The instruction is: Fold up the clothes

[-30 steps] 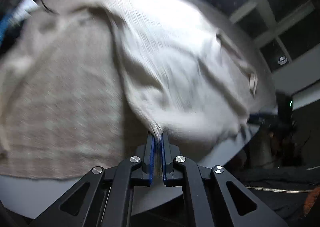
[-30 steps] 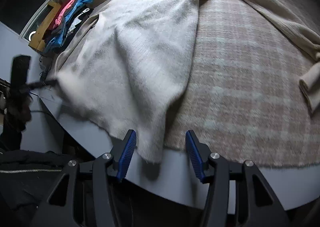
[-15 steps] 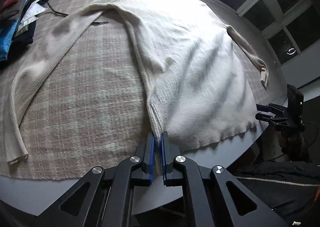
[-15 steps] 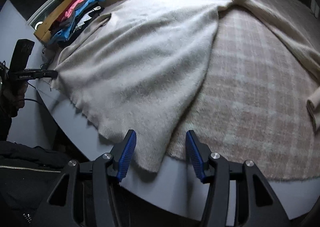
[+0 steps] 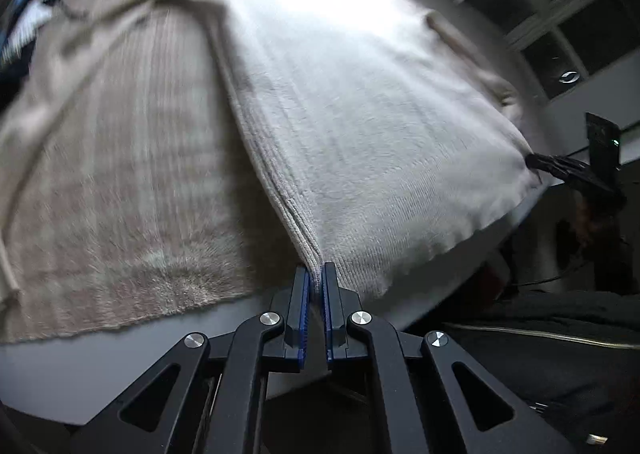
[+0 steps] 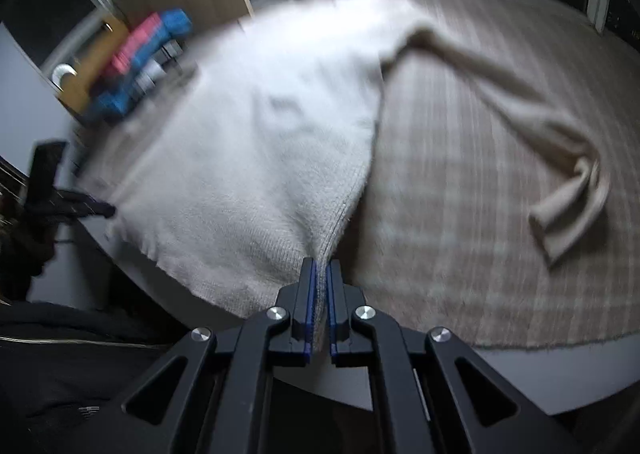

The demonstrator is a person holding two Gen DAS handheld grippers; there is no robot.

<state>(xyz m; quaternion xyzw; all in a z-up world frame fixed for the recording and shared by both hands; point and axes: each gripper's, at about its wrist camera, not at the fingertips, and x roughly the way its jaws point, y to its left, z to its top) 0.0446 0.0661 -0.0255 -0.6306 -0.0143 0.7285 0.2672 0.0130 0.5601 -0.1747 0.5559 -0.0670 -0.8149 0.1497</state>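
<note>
Sweater (image 5: 360,114) lengthwise away (hem nearest), left claw (image 5: 315,280) clenched on hem, right claw (image 6: 321,274) likewise

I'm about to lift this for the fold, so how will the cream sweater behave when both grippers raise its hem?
The cream sweater will probably sag floppily between the left gripper and right gripper, since it already drapes. Its loose sleeve will likely trail. The fuzzy knit looks unlikely to slip.

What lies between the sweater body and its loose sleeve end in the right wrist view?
Only bare plaid blanket separates the sweater body from the sleeve end; nothing else shows there in the right wrist view.
</note>
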